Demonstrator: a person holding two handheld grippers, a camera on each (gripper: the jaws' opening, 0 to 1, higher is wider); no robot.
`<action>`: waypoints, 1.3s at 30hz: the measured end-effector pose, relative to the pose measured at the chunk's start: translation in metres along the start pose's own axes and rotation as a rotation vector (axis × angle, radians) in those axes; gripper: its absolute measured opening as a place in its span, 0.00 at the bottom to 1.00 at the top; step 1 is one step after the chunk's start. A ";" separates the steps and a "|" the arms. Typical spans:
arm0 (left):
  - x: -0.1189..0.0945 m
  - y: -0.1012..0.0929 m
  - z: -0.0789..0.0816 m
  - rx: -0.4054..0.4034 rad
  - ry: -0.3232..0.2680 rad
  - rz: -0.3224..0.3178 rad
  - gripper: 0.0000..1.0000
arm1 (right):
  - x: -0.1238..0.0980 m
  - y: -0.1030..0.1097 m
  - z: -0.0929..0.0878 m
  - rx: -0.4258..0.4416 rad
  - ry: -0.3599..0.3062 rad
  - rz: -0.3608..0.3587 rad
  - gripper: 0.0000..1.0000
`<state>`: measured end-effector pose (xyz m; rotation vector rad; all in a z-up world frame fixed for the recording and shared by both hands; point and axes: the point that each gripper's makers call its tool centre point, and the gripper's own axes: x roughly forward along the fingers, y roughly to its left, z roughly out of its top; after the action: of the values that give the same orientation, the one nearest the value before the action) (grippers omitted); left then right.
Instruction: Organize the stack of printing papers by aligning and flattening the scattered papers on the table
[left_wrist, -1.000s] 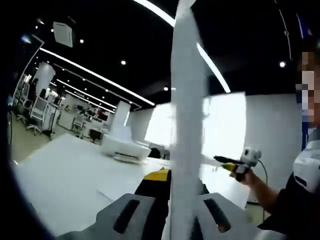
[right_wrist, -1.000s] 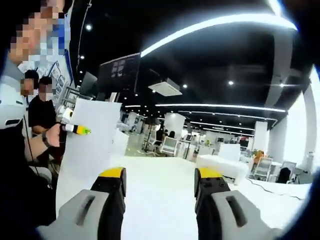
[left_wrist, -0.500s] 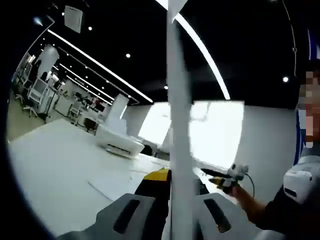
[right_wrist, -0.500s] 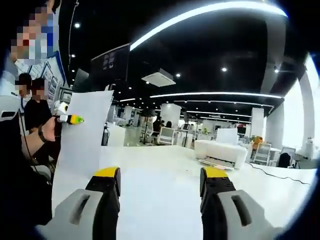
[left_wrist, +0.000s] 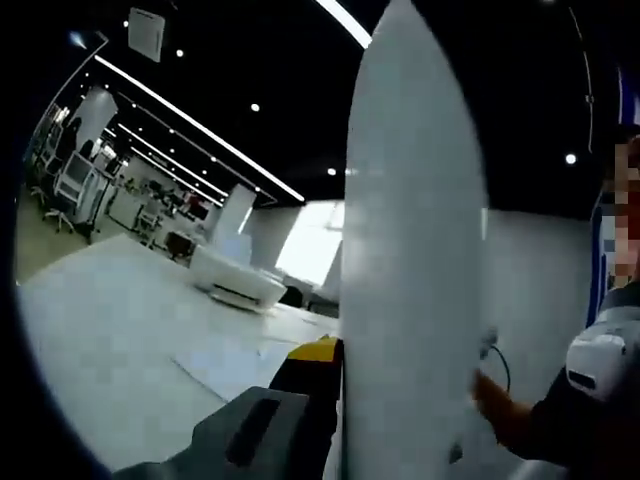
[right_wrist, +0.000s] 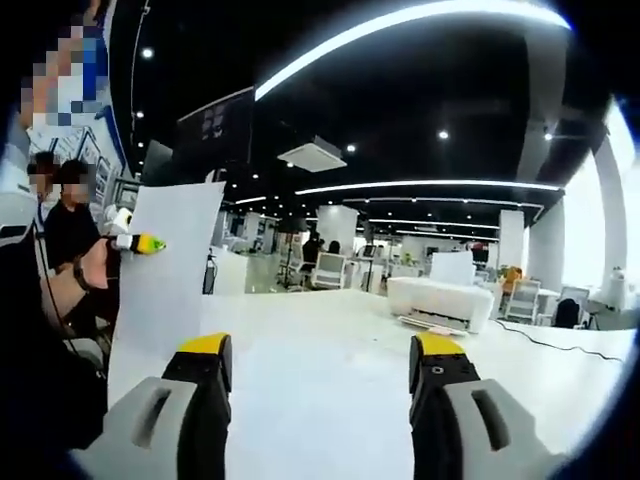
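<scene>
My left gripper (left_wrist: 348, 362) is shut on a white sheet of paper (left_wrist: 410, 270), which stands upright between its jaws and shows its broad face. The sheet hides the right-hand jaw. In the right gripper view the same paper (right_wrist: 165, 285) hangs at the left, pinched near its upper edge by the left gripper (right_wrist: 140, 243) in a person's hand. More loose sheets (left_wrist: 240, 362) lie flat on the white table (left_wrist: 110, 340). My right gripper (right_wrist: 320, 362) is open above the table (right_wrist: 320, 340), nothing between its yellow-tipped fingers (right_wrist: 205, 345).
A white printer (left_wrist: 238, 287) sits on the table's far side, also visible as the printer (right_wrist: 440, 303) in the right gripper view. A cable (right_wrist: 560, 345) runs along the table at right. People stand at the left (right_wrist: 65, 220). Office chairs and desks lie beyond.
The held sheet has turned from edge-on to face-on in the left gripper view, now covering the right gripper there. The right gripper's jaws stand slightly wider apart.
</scene>
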<state>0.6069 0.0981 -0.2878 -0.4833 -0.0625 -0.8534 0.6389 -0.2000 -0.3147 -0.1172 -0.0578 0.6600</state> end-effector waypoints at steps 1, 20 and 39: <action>-0.001 0.000 0.000 -0.001 0.000 0.001 0.06 | -0.001 -0.001 0.001 0.005 -0.005 -0.003 0.69; -0.002 0.034 -0.016 -0.072 -0.007 0.053 0.06 | -0.006 -0.014 -0.007 0.063 -0.007 -0.043 0.71; 0.009 0.115 -0.070 -0.146 0.014 0.167 0.06 | -0.001 -0.046 -0.030 0.109 0.031 -0.078 0.71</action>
<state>0.6880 0.1251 -0.3922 -0.6110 0.0530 -0.7002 0.6691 -0.2391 -0.3385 -0.0201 0.0036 0.5817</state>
